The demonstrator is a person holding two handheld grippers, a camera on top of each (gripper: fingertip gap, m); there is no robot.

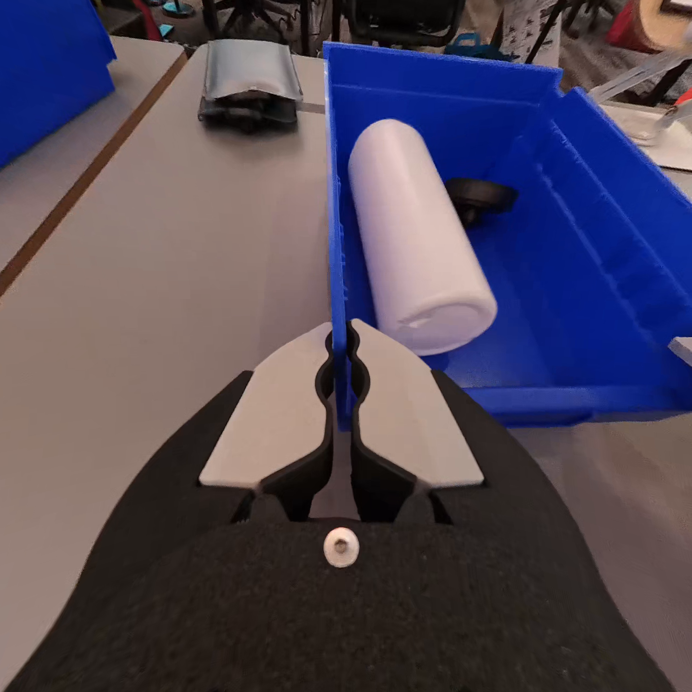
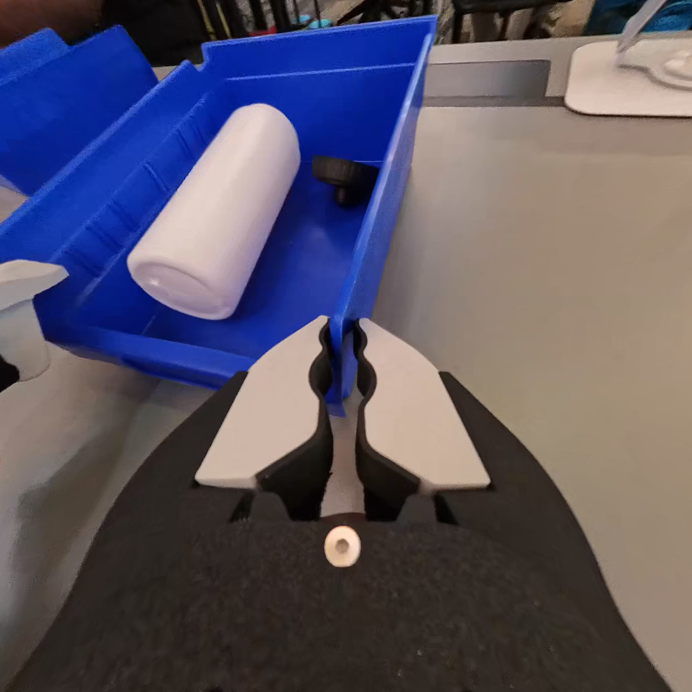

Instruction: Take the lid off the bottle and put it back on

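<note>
A white bottle (image 1: 415,232) lies on its side in a blue bin (image 1: 599,243), its flat base toward me. A black lid (image 1: 483,198) lies loose on the bin floor beside the bottle's far end. My left gripper (image 1: 340,329) is shut on the bin's left wall at the near corner. In the right wrist view the bottle (image 2: 217,209) and lid (image 2: 344,176) show in the same bin (image 2: 389,187). My right gripper (image 2: 342,325) is shut on the bin's right wall at the near corner. The bottle's mouth is hidden.
A dark grey pouch (image 1: 251,90) lies on the grey table behind the bin. A second blue bin (image 1: 48,75) stands at the far left. A white stand base (image 2: 629,78) sits at the far right. Chairs and clutter stand beyond the table.
</note>
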